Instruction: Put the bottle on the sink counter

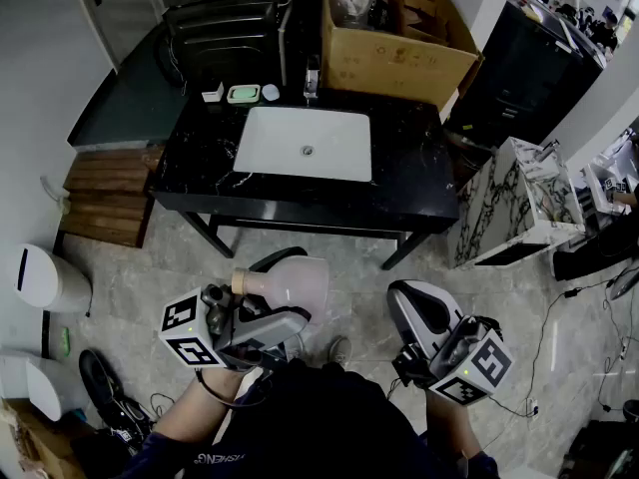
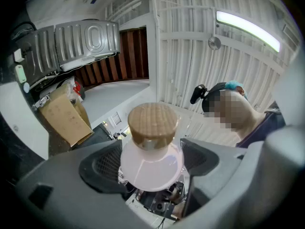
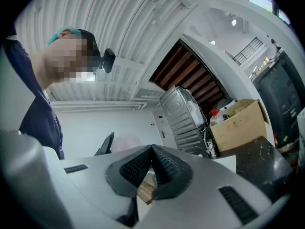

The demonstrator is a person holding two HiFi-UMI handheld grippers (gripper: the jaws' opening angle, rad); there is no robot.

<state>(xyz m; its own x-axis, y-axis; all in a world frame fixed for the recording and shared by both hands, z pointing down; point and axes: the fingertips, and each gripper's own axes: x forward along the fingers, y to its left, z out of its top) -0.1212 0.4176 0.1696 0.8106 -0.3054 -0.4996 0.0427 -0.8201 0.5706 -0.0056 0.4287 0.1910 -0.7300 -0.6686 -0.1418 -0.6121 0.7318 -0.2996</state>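
Observation:
A pale pink bottle (image 1: 300,279) with a wooden cap (image 1: 240,281) lies on its side in my left gripper (image 1: 283,295), low in the head view, over the floor in front of the counter. In the left gripper view the bottle (image 2: 151,168) fills the gap and both pads press its body, with the cap (image 2: 152,124) towards the camera. My right gripper (image 1: 414,297) hovers to the right of it, shut with nothing in it; its ribbed pads meet in the right gripper view (image 3: 152,151). The black marble sink counter (image 1: 404,183) stands ahead with a white basin (image 1: 305,143).
On the counter's back edge are a faucet (image 1: 312,78), a green soap dish (image 1: 243,94) and a large cardboard box (image 1: 394,48). A white marbled cabinet (image 1: 519,203) stands at the right, wooden steps (image 1: 105,193) and a white bin (image 1: 45,277) at the left.

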